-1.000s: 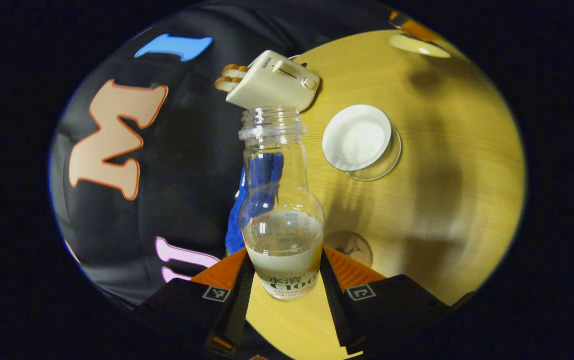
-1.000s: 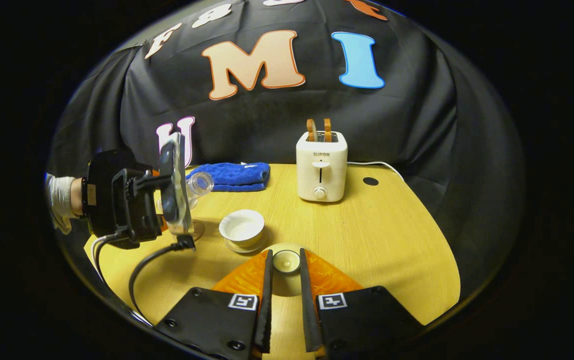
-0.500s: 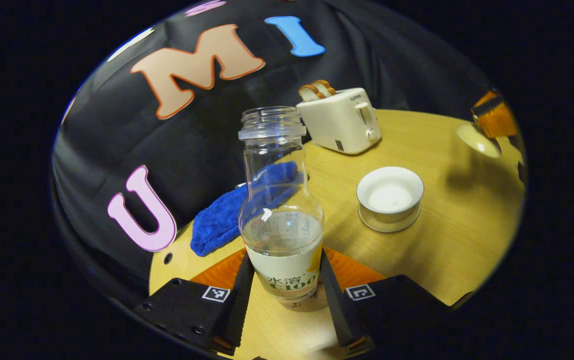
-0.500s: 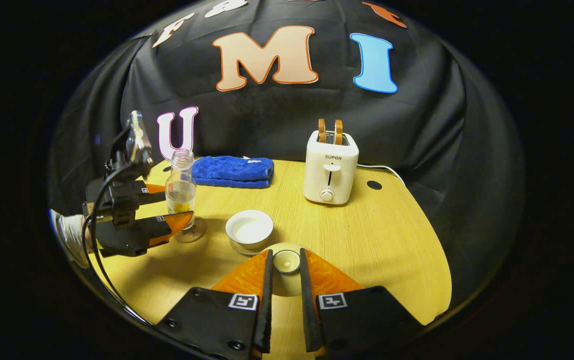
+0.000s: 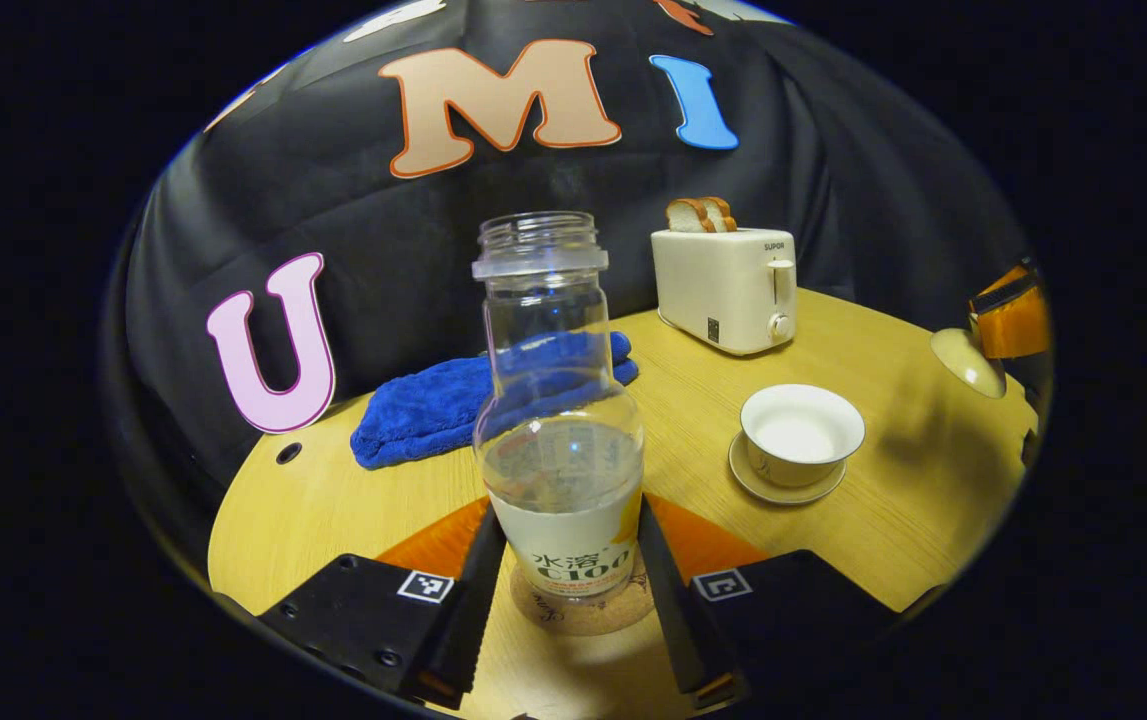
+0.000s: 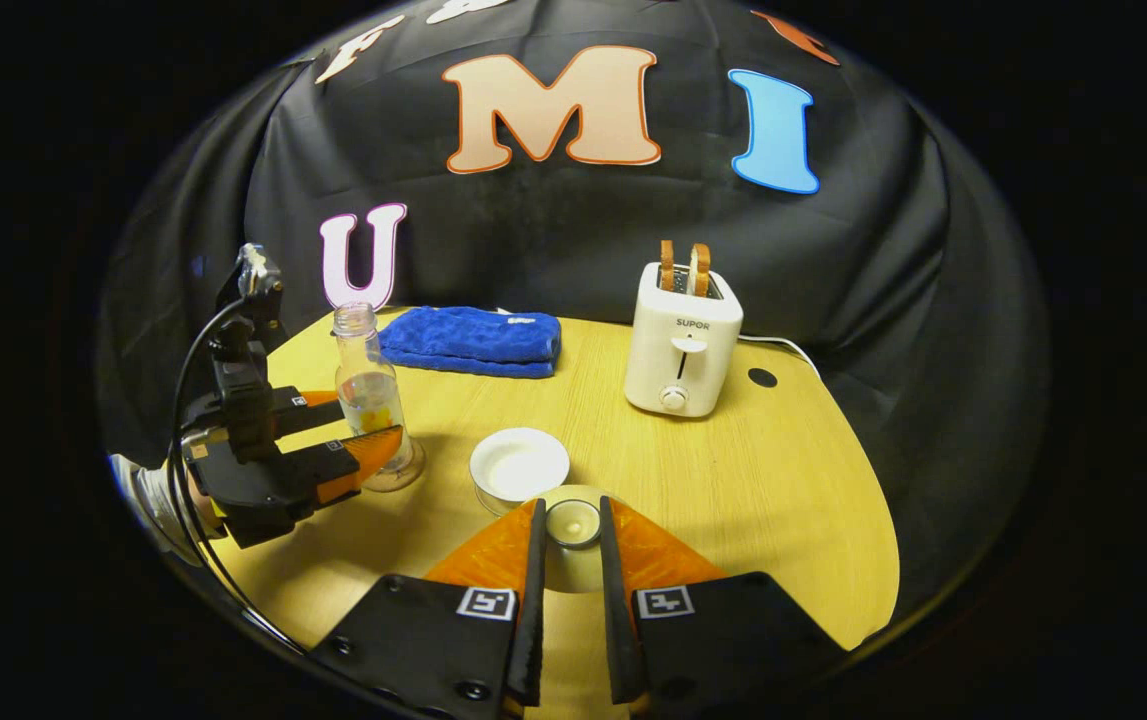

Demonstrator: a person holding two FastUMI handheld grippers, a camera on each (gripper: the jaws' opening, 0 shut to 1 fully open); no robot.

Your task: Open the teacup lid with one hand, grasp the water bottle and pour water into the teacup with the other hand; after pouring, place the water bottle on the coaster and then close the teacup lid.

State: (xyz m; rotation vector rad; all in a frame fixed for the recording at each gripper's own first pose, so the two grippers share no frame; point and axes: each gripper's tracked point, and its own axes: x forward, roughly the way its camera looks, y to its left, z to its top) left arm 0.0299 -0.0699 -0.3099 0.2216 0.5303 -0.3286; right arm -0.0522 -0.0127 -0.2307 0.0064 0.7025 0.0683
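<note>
The clear water bottle [image 5: 558, 440], uncapped and part full, stands upright on the round cork coaster [image 5: 583, 612]. My left gripper [image 5: 568, 520] is shut on the bottle's labelled lower body. The same bottle [image 6: 366, 385] and left gripper [image 6: 363, 432] appear at the table's left in the right gripper view. The white teacup [image 5: 801, 433] sits uncovered on its saucer [image 5: 783, 487], with liquid inside. My right gripper [image 6: 569, 505] is shut on the knob of the teacup lid [image 6: 571, 522], held just in front of the teacup [image 6: 519, 465]. That lid [image 5: 967, 361] also hangs at the far right.
A white toaster [image 6: 681, 340] with two bread slices stands at the back of the wooden table [image 6: 793, 500]. A folded blue towel [image 6: 473, 340] lies at the back left. A gloved hand [image 6: 158, 495] holds the left gripper, with a cable looping down.
The bottle swung from a tilted pose back to upright and came down onto the coaster. My right gripper kept hold of the lid and barely moved.
</note>
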